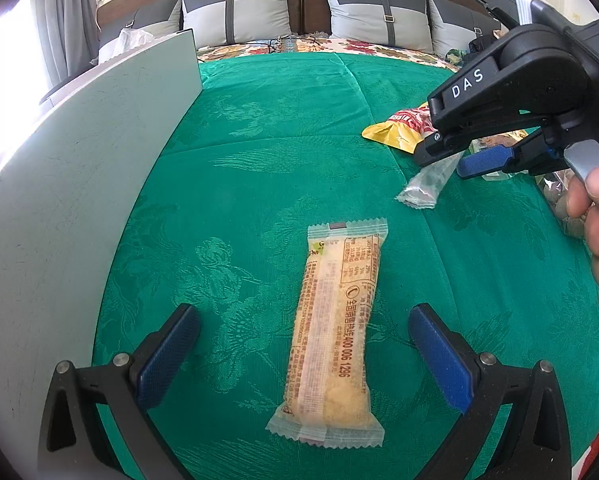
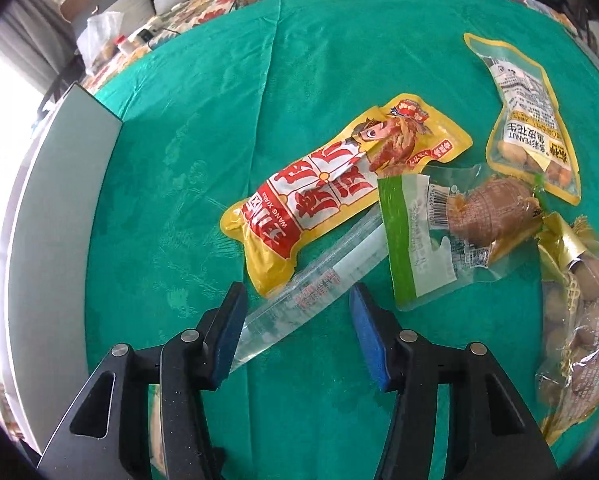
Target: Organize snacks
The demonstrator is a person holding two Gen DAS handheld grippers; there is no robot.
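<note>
Your left wrist camera looks steeply down along its hand-held gripper (image 1: 304, 354) at the green cloth (image 1: 283, 128), close above it, facing the pillows (image 1: 235, 8). Your right wrist camera tilts more steeply down, near the snack pile. Both views share the cloth, the grey board (image 1: 79, 168) at left, and the clear packet (image 2: 299, 292).

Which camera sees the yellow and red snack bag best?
The right wrist view. There the yellow and red snack bag lies whole on the green cloth, cartoon face and red lettering clear. The left wrist view shows only a yellow corner of it behind the right tool.
</note>
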